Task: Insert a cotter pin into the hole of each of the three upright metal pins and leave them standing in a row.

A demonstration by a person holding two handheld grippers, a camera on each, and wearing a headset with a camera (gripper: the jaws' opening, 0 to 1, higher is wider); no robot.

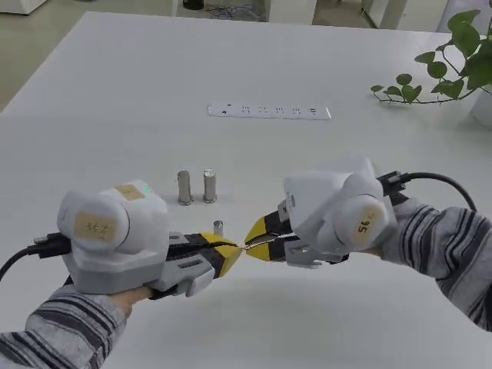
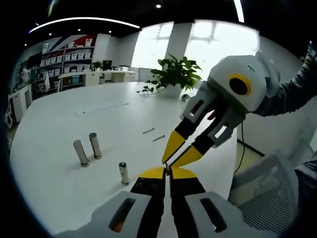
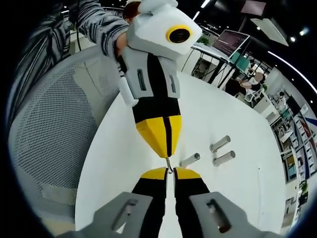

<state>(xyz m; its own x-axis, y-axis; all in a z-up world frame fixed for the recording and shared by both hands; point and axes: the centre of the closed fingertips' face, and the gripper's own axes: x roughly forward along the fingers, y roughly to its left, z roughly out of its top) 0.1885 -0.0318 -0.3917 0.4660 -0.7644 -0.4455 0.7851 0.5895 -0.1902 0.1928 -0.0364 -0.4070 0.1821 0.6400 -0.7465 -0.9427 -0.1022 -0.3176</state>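
The left gripper (image 1: 233, 250) has its yellow-tipped fingers (image 2: 156, 173) clenched on one end of a cotter pin (image 1: 247, 245). The right gripper (image 1: 257, 240) meets it nose to nose, its fingers (image 3: 184, 173) pinched on the other end. The cotter pin hangs in the air above the desk (image 1: 323, 69), its long axis running from tip to tip, roughly level and left to right across the person (little of it shows between the tips). Just behind the tips the nearest metal pin (image 1: 218, 227) stands upright on the desk. Farther back a second metal pin (image 1: 184, 187) and a third metal pin (image 1: 210, 185) stand upright side by side, close but apart. In the left gripper view two spare cotter pins (image 2: 148, 131) lie flat on the desk beyond them. A power strip (image 1: 269, 111) lies farther back still.
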